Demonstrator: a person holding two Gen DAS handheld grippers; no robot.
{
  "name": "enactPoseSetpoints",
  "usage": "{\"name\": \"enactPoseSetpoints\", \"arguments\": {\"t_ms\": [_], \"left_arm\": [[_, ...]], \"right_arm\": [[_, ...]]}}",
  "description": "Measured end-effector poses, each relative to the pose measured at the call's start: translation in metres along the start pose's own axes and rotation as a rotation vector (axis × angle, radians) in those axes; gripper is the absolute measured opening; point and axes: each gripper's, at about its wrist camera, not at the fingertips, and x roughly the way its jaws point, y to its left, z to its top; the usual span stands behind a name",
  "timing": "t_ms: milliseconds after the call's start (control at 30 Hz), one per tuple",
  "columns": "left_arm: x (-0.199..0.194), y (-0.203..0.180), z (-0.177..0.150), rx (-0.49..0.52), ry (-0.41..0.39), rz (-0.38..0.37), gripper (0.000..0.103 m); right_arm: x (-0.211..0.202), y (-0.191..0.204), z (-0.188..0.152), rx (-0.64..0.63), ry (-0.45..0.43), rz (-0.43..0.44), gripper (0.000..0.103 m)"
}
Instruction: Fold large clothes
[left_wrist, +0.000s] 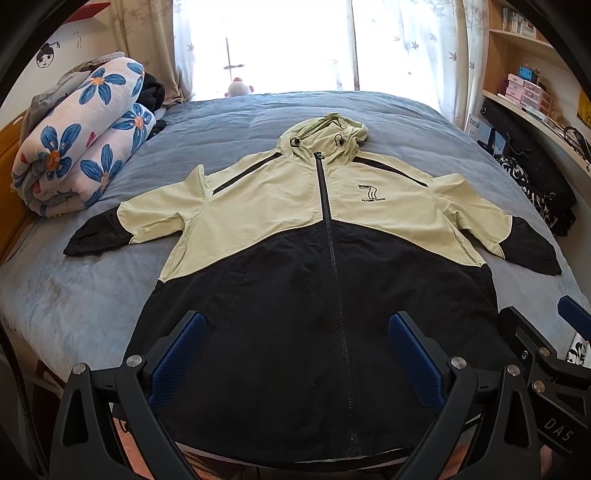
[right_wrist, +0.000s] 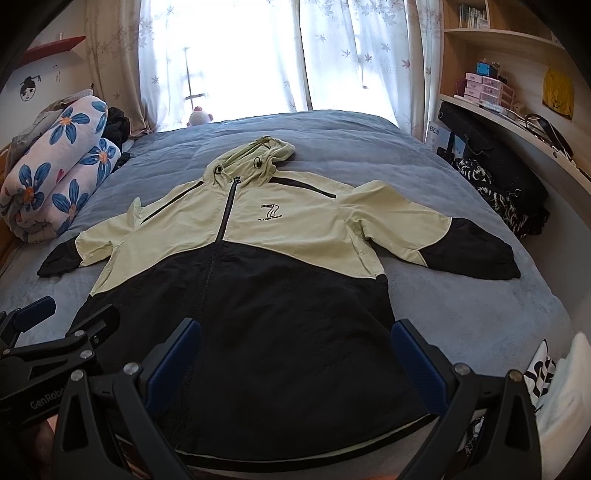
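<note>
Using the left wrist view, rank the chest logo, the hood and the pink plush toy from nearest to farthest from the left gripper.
From the left gripper, jaws open over the jacket's black hem:
1. Chest logo, right of the zipper.
2. Hood, at the jacket's top.
3. Pink plush toy, at the bed's far edge by the window.

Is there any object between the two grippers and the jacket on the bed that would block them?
Nothing visible does. The hooded pale-green and black zip jacket lies flat on the grey-blue bed cover, its hem just ahead of the open left gripper and open right gripper. The rolled blue-flowered quilt lies apart, at the far left.
</note>
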Motion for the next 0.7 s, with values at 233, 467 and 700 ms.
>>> {"name": "enactPoseSetpoints", "arguments": {"t_ms": [233, 467, 700], "left_arm": [[0.0016, -0.0009, 0.0004, 0.000, 0.006, 0.000, 0.099], [0.0022, -0.0015, 0.0004, 0.000, 0.008, 0.000, 0.099], [0.0024, -0.0011, 0.0000, 0.001, 0.010, -0.001, 0.099]], "right_arm": [[0.0016, -0.0002, -0.0002, 0.007, -0.001, 0.001, 0.103], [0.0027, 0.0005, -0.0013, 0.005, 0.002, 0.004, 0.103], [0.0034, 0.0001, -0.0017, 0.009, 0.007, 0.017, 0.103]]}}
